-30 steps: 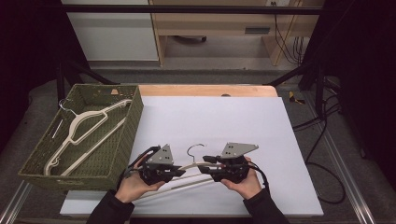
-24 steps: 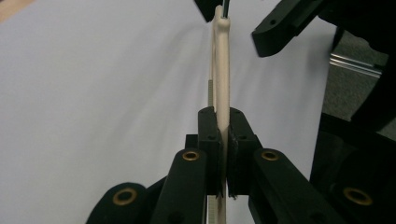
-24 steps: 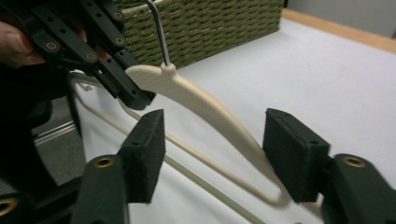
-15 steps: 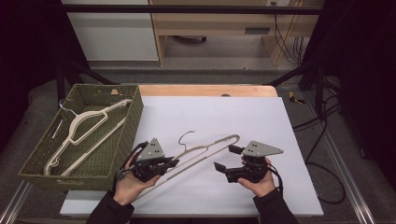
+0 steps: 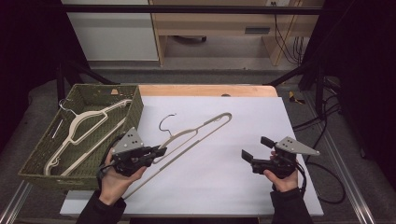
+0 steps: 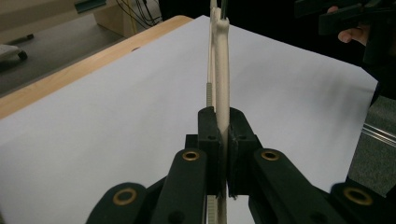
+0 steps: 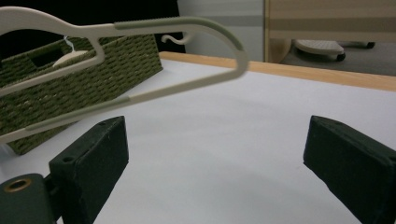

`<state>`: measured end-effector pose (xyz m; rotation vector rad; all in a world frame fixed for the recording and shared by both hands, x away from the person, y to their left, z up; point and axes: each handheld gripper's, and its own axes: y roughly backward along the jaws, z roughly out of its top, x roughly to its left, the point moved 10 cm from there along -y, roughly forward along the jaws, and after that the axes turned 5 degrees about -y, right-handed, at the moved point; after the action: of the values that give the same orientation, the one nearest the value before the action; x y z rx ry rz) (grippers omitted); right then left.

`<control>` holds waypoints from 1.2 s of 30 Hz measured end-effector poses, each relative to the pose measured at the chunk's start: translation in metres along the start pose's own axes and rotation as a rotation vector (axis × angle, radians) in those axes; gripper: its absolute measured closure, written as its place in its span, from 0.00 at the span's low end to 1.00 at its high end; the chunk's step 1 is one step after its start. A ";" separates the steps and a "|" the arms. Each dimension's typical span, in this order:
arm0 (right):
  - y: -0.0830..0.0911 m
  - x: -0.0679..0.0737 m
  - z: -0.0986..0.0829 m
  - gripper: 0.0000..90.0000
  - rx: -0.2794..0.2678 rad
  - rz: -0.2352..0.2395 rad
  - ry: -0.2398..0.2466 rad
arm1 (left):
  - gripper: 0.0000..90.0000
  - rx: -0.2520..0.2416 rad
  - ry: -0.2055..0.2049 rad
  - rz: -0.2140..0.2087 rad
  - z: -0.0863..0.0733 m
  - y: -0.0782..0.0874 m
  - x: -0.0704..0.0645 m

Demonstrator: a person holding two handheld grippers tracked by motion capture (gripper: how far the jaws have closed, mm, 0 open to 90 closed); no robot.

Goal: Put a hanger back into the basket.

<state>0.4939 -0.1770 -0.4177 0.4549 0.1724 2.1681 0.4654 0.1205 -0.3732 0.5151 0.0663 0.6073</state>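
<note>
From the high view we saw a cream plastic hanger [image 5: 196, 133] with a thin dark wire hook, its slim bars forming a long narrow triangle above the smooth white table [image 5: 224, 186]. The left gripper [image 5: 156, 151] pinched its upper bar near the hook, so the hanger stretched away from those fingers up and to the right. A woven green basket [image 5: 135, 105] stood just left of that gripper, with another pale hanger [image 5: 84, 123] lying inside. The right gripper [image 5: 257, 148] sat well apart from the hanger, fingers spread and holding nothing.

In the left gripper view we saw the black fingers [image 6: 208, 135] pressed against the cream bar, which ran straight ahead of them.

In the right gripper view we saw the blocky black fingers [image 7: 93, 158] wide open over bare table, the hanger's rounded end beyond them, the ribbed basket behind it.
</note>
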 end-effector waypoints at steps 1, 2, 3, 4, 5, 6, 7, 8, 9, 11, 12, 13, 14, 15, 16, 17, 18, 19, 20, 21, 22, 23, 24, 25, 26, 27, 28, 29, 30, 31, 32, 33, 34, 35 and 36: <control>0.002 -0.002 0.001 0.08 -0.006 -0.002 -0.004 | 0.96 -0.002 -0.003 0.006 0.003 0.003 0.002; 0.005 -0.005 0.002 0.07 -0.012 -0.008 -0.006 | 0.96 -0.004 -0.005 0.010 0.006 0.007 0.005; 0.008 -0.008 0.004 0.07 -0.020 -0.015 -0.015 | 0.96 -0.008 -0.006 0.016 0.010 0.011 0.007; 0.011 -0.011 0.005 0.07 -0.026 -0.021 -0.019 | 0.96 -0.010 -0.011 0.018 0.013 0.014 0.009; 0.013 -0.013 0.006 0.07 -0.031 -0.024 -0.022 | 0.96 -0.015 -0.013 0.018 0.016 0.017 0.011; 0.014 -0.015 0.007 0.07 -0.038 -0.032 -0.025 | 0.96 -0.019 -0.015 0.019 0.019 0.020 0.013; 0.015 -0.015 0.006 0.06 -0.036 -0.033 -0.028 | 0.96 -0.023 -0.014 0.017 0.023 0.024 0.016; 0.016 -0.017 0.006 0.05 -0.037 -0.042 -0.026 | 0.96 -0.026 -0.014 0.017 0.025 0.027 0.018; 0.016 -0.018 0.006 0.05 -0.037 -0.047 -0.024 | 0.96 -0.031 -0.014 0.018 0.028 0.030 0.021; 0.016 -0.021 0.005 0.04 -0.034 -0.057 -0.020 | 0.96 -0.036 -0.016 0.026 0.033 0.037 0.029; 0.016 -0.022 0.005 0.04 -0.031 -0.061 -0.016 | 0.96 -0.039 -0.015 0.030 0.034 0.040 0.032; 0.016 -0.022 0.005 0.04 -0.032 -0.064 -0.016 | 0.96 -0.040 -0.019 0.035 0.036 0.043 0.035; 0.016 -0.023 0.004 0.04 -0.030 -0.069 -0.012 | 0.96 -0.041 -0.020 0.038 0.037 0.045 0.038; 0.016 -0.024 0.004 0.03 -0.026 -0.073 -0.011 | 0.96 -0.041 -0.019 0.039 0.038 0.048 0.041; 0.016 -0.024 0.004 0.03 -0.025 -0.077 -0.010 | 0.96 -0.040 -0.021 0.040 0.038 0.051 0.045; 0.015 -0.024 0.004 0.03 -0.027 -0.079 -0.006 | 0.96 -0.040 -0.020 0.041 0.039 0.053 0.049; 0.015 -0.024 0.003 0.03 -0.023 -0.078 -0.002 | 0.96 -0.042 -0.019 0.042 0.039 0.056 0.053; 0.015 -0.025 0.002 0.03 -0.017 -0.084 0.004 | 0.96 -0.041 -0.014 0.043 0.040 0.058 0.057; 0.015 -0.025 0.002 0.03 -0.016 -0.086 0.002 | 0.96 -0.041 -0.012 0.043 0.040 0.060 0.061; 0.015 -0.025 0.002 0.03 -0.018 -0.086 0.004 | 0.96 -0.041 -0.007 0.043 0.040 0.062 0.065; 0.014 -0.025 0.002 0.03 -0.015 -0.091 0.004 | 0.96 -0.044 -0.001 0.045 0.040 0.064 0.070; 0.014 -0.026 0.001 0.03 -0.011 -0.097 0.002 | 0.96 -0.042 0.004 0.051 0.039 0.066 0.075; 0.014 -0.026 0.001 0.02 -0.010 -0.099 0.003 | 0.96 -0.044 0.012 0.059 0.039 0.069 0.080; 0.014 -0.026 0.001 0.02 -0.009 -0.098 0.000 | 0.96 -0.045 0.016 0.069 0.038 0.071 0.086; 0.014 -0.026 0.001 0.02 -0.008 -0.100 -0.001 | 0.96 -0.045 0.020 0.078 0.038 0.073 0.092; 0.014 -0.026 0.000 0.02 -0.007 -0.101 0.000 | 0.96 -0.043 0.022 0.090 0.036 0.076 0.099; 0.014 -0.027 0.000 0.02 -0.005 -0.101 0.002 | 0.96 -0.038 0.020 0.097 0.035 0.078 0.105; 0.014 -0.027 0.000 0.02 -0.005 -0.100 0.001 | 0.96 -0.035 0.020 0.103 0.033 0.079 0.109; 0.014 -0.027 0.000 0.02 -0.007 -0.102 -0.003 | 0.96 -0.030 0.018 0.110 0.031 0.082 0.116; 0.014 -0.027 0.000 0.02 -0.008 -0.102 -0.003 | 0.96 -0.028 0.022 0.117 0.029 0.084 0.121; 0.014 -0.028 0.000 0.02 -0.006 -0.099 0.001 | 0.96 -0.024 0.025 0.124 0.026 0.086 0.127; 0.014 -0.028 0.000 0.02 -0.006 -0.099 0.008 | 0.96 -0.025 0.030 0.131 0.024 0.088 0.132; 0.014 -0.027 0.000 0.02 -0.005 -0.098 0.002 | 0.96 -0.024 0.031 0.141 0.021 0.091 0.138; 0.013 -0.027 0.000 0.02 -0.005 -0.099 0.002 | 0.96 -0.027 0.036 0.145 0.020 0.093 0.141; 0.013 -0.027 -0.001 0.02 -0.002 -0.097 0.003 | 0.96 -0.029 0.038 0.147 0.018 0.095 0.144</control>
<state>0.4983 -0.2064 -0.4215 0.4334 0.1898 2.0736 0.5376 0.2599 -0.2991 0.4832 0.0558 0.7605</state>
